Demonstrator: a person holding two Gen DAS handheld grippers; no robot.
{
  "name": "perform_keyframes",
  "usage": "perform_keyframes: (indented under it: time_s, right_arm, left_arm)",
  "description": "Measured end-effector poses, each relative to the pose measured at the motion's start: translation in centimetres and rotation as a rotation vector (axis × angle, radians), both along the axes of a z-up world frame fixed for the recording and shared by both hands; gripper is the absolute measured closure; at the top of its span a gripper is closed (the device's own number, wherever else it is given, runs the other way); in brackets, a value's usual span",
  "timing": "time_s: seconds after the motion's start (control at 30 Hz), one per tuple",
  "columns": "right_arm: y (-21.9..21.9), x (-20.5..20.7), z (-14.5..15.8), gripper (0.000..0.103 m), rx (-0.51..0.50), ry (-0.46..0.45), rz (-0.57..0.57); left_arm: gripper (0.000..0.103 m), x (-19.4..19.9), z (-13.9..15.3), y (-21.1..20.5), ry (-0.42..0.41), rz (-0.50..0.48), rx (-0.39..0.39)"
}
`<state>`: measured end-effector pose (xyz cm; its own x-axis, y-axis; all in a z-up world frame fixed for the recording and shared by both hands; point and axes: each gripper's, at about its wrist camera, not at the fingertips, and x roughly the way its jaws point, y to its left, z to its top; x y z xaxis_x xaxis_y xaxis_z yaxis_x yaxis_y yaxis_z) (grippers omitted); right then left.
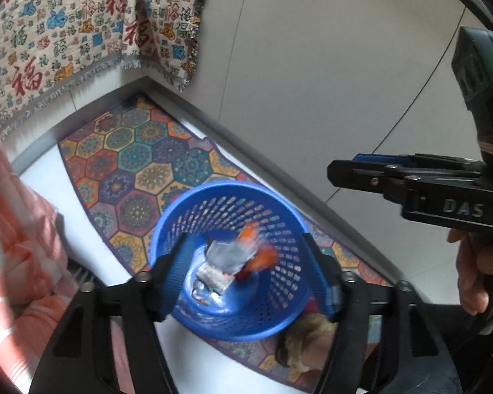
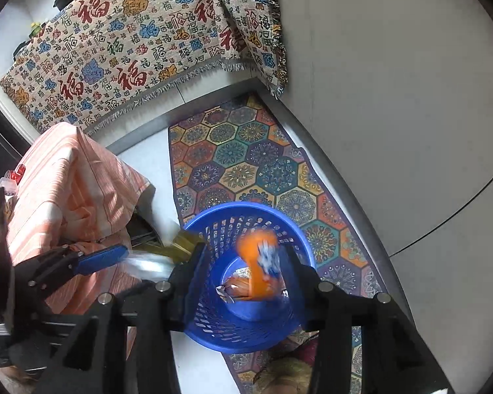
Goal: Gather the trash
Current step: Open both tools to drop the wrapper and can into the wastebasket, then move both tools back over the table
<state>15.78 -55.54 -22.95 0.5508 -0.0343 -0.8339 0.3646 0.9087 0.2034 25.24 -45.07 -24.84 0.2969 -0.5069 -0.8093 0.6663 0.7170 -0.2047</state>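
A blue perforated basket (image 1: 279,295) stands on a patterned rug, right below both grippers. My left gripper (image 1: 246,269) is open above its mouth. A blurred silver-grey wrapper (image 1: 226,256) and orange scraps (image 1: 263,257) lie loose between its fingers, inside the basket. My right gripper (image 2: 246,272) is open over the same basket (image 2: 220,328). A blurred orange packet (image 2: 259,262) hangs free between its fingers, touching neither pad, with more wrappers (image 2: 236,287) on the bottom. The right gripper (image 1: 351,167) also shows side-on at the right. The left gripper's blue finger (image 2: 102,259) shows at the left.
The hexagon-patterned rug (image 1: 131,170) lies along a white wall (image 1: 345,65). A cloth printed with characters (image 2: 115,59) hangs behind. An orange striped cloth (image 2: 72,184) covers furniture on the left. A furry slipper (image 1: 305,338) sits by the basket. A hand (image 1: 476,262) grips the right tool.
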Motion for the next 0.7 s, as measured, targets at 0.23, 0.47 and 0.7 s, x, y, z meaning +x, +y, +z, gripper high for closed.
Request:
perform_keyframes:
  time_s: [0.23,0.47,0.7]
  right_arm:
    - [0.4,-1.3,3.0,0.056,-0.09,-0.106,-0.027]
    - [4.1,-2.9,7.6,0.047,-0.22,-0.257,-0.014]
    - [12.9,-3.4,8.9,0.042,-0.322,-0.327,0.116]
  left_arm:
    - [0.023,-1.4,3.0,1.9,-0.046,0.039,-0.046]
    - [0.005,-6.0,10.6,11.6,-0.169,0.121,-0.091]
    - [0.003,-8.2,11.5,25.4,-0.23,0.327,0.066]
